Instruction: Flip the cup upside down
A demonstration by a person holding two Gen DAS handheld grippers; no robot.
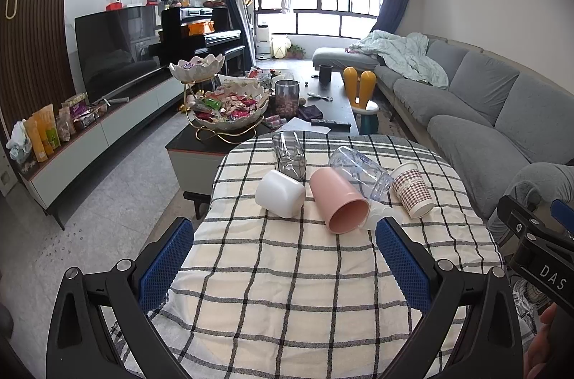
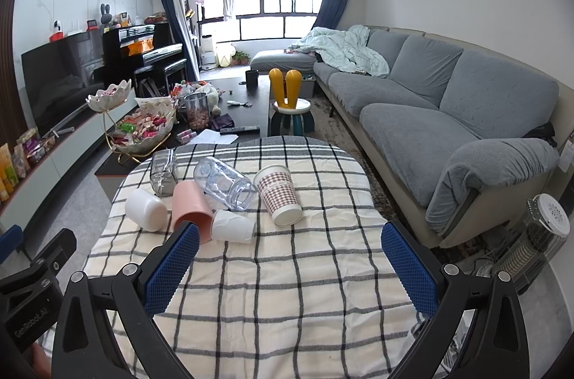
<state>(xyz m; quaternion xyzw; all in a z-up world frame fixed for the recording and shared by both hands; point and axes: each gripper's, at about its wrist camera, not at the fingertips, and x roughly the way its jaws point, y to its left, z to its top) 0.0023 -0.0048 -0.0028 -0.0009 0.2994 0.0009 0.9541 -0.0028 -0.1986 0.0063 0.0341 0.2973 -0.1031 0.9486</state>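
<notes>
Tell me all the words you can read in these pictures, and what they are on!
"DAS" on the black right tool.
"GenRobot.AI" on the black left tool.
Orange and yellow snack packets on the TV cabinet: print too small to read.
Clear plastic cup: blue print too blurred.

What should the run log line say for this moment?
phase: before grasp | left gripper: open, empty | right gripper: open, empty | pink cup: on its side on checked tablecloth, untouched

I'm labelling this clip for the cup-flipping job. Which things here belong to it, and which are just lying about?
Belong to the job:
pink cup
white cup
checked paper cup
clear bottle
smoky glass
small white cup
all lying on their sides

Just lying about:
snack bowl
sofa
television
</notes>
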